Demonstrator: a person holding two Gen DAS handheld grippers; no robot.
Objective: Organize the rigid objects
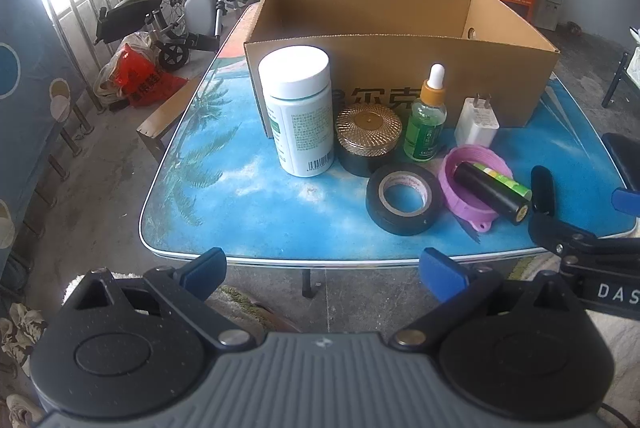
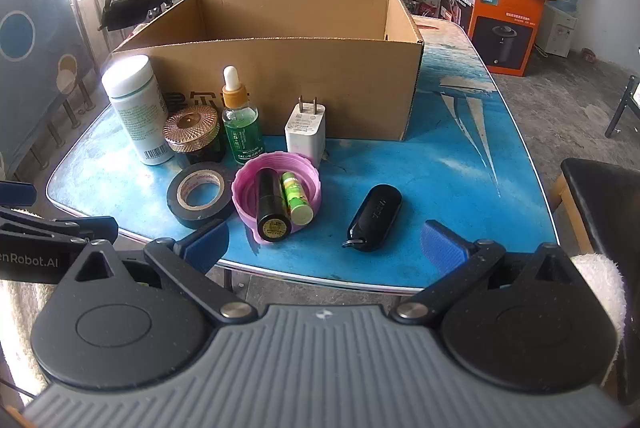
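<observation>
**Both tools wide at the near edge, items grouped before the box**

The left tool (image 1: 322,274) and right tool (image 2: 324,242) are held spread wide, nothing gripped. An open brown cardboard box (image 2: 280,84) is set on the blue printed surface (image 2: 460,156). In front of it are found a white-capped plastic bottle (image 1: 298,116), a gold-lidded dark jar (image 1: 366,140), a green dropper bottle (image 1: 426,120), a white plug adapter (image 1: 476,122), a black tape roll (image 1: 404,198), and a pink ring lid (image 2: 276,192) holding a black tube (image 2: 272,206) and a green tube (image 2: 296,202). A black key fob (image 2: 374,216) lies apart to the right.

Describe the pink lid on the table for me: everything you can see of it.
The pink lid is a round plastic screw cap lying upside down on the blue table, its threaded inner wall and ribbed rim showing, with a small tab at the near edge. Inside lie a black tube and a green tube, side by side, their near ends over the rim. The black tape roll sits against its left side; the white charger stands just behind.
</observation>
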